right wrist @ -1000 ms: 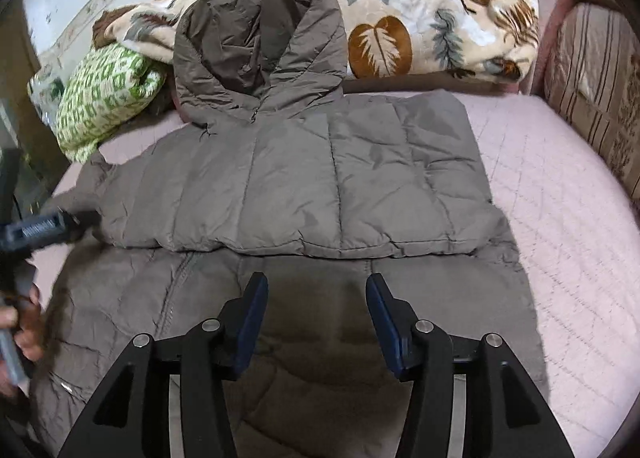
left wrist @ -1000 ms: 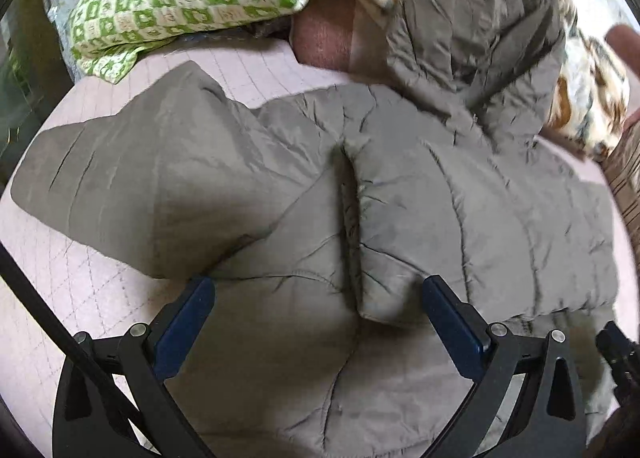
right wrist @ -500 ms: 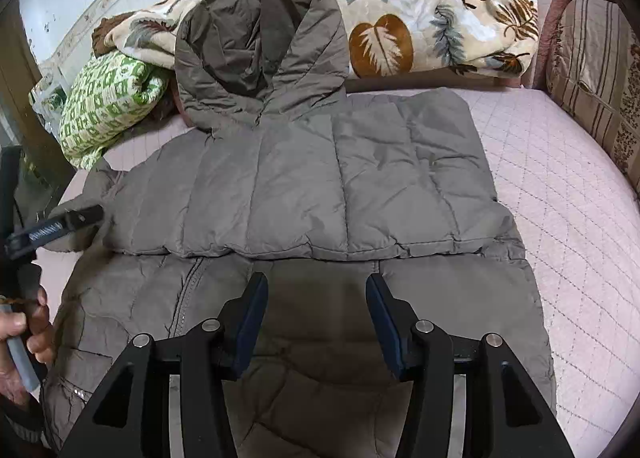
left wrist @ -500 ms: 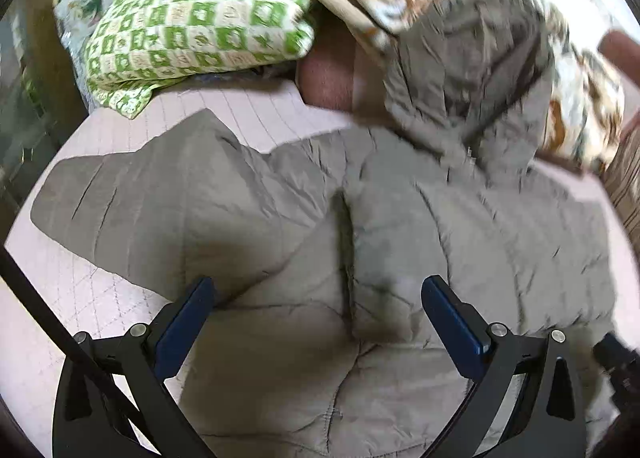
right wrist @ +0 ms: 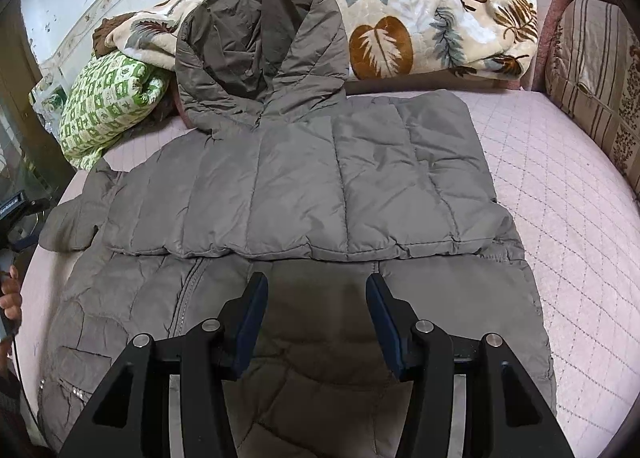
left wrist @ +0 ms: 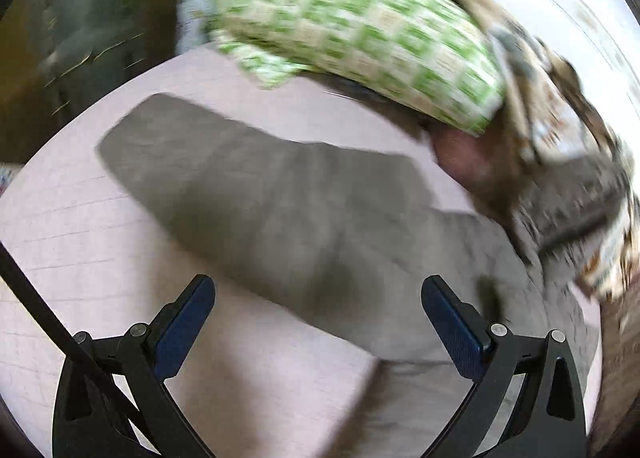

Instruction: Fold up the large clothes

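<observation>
A grey-brown hooded puffer jacket (right wrist: 304, 194) lies spread on the pink quilted bed (right wrist: 560, 186), one side folded over its middle, the hood (right wrist: 260, 42) resting against the bedding behind. In the blurred left wrist view one sleeve (left wrist: 224, 178) stretches out flat to the left over the bed (left wrist: 80, 250). My left gripper (left wrist: 318, 298) hovers wide open above the sleeve's base, holding nothing. My right gripper (right wrist: 316, 298) hangs over the jacket's lower front, jaws half apart and empty. The left gripper's body (right wrist: 16, 206) and a hand show at the left edge.
A green-and-white patterned pillow (left wrist: 360, 26) (right wrist: 108, 98) lies at the head of the bed. A leaf-print blanket (right wrist: 420, 10) is bunched behind the hood. A striped cushion (right wrist: 592, 70) stands at the right. Dark wooden furniture (left wrist: 80, 18) borders the bed's left side.
The left wrist view has swung left and rolled: the sleeve and pillow now fill it instead of the jacket's body, with motion blur. The right gripper's view is the same.
</observation>
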Motion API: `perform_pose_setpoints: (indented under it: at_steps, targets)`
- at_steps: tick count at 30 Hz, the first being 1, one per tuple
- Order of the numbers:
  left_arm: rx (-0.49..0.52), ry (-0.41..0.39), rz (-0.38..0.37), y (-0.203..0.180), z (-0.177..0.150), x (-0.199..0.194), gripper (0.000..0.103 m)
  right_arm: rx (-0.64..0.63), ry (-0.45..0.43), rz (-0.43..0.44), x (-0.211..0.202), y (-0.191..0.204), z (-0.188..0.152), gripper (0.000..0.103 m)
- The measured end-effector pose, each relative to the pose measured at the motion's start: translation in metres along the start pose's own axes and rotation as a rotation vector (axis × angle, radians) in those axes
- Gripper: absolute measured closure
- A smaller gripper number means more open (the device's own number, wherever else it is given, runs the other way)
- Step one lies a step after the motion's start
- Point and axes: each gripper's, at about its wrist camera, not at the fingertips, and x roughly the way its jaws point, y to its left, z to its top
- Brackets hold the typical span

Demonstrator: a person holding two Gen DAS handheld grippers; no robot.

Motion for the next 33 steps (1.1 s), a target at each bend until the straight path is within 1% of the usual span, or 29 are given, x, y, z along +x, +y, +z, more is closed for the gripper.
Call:
perform_pose_setpoints:
  at_steps: [5, 7, 9, 10, 11, 14, 15, 17, 18, 22, 26, 28, 32, 33]
  targets:
    - [-0.156, -0.009, 0.008, 0.083, 0.017, 0.006, 0.0, -0.002, -0.001, 0.005, 0.0, 0.0, 0.0, 0.048]
    - [-0.242, -0.004, -0.001, 0.12, 0.023, 0.013, 0.0, -0.003, 0.004, 0.008, 0.002, 0.0, 0.0, 0.048]
    - [-0.312, -0.003, -0.042, 0.147, 0.027, 0.019, 0.004, -0.008, 0.004, 0.005, 0.002, 0.001, 0.0, 0.048]
    - [-0.361, -0.002, -0.075, 0.164, 0.029, 0.022, 0.005, -0.012, 0.006, 0.003, 0.003, 0.002, -0.001, 0.048]
    - [-0.392, -0.003, -0.099, 0.172, 0.029, 0.025, 0.006, -0.018, 0.008, 0.001, 0.004, 0.004, -0.001, 0.048]
    - [-0.497, -0.025, -0.189, 0.199, 0.029, 0.034, 0.012, -0.033, 0.013, -0.005, 0.007, 0.007, -0.002, 0.048]
    - [-0.515, -0.025, -0.2, 0.204, 0.031, 0.038, 0.015, -0.035, 0.014, -0.006, 0.008, 0.008, -0.001, 0.048]
    - [-0.521, -0.028, -0.197, 0.211, 0.036, 0.048, 0.018, -0.035, 0.014, -0.003, 0.011, 0.01, -0.001, 0.048]
    - [-0.52, -0.031, -0.197, 0.212, 0.038, 0.051, 0.022, -0.035, 0.015, 0.0, 0.011, 0.01, -0.001, 0.048]
    - [-0.52, -0.045, -0.201, 0.216, 0.054, 0.065, 0.031, -0.043, 0.021, 0.002, 0.014, 0.011, -0.002, 0.048]
    - [-0.534, -0.062, -0.204, 0.223, 0.064, 0.077, 0.032, -0.04, 0.02, 0.005, 0.015, 0.01, -0.003, 0.048]
    - [-0.544, -0.09, -0.211, 0.227, 0.065, 0.082, 0.032, -0.039, 0.021, 0.002, 0.016, 0.009, -0.003, 0.048]
    - [-0.528, -0.126, -0.212, 0.226, 0.072, 0.089, 0.032, -0.032, 0.022, -0.003, 0.021, 0.008, -0.002, 0.048]
    - [-0.523, -0.14, -0.207, 0.225, 0.073, 0.089, 0.034, -0.031, 0.02, -0.004, 0.022, 0.008, -0.002, 0.048]
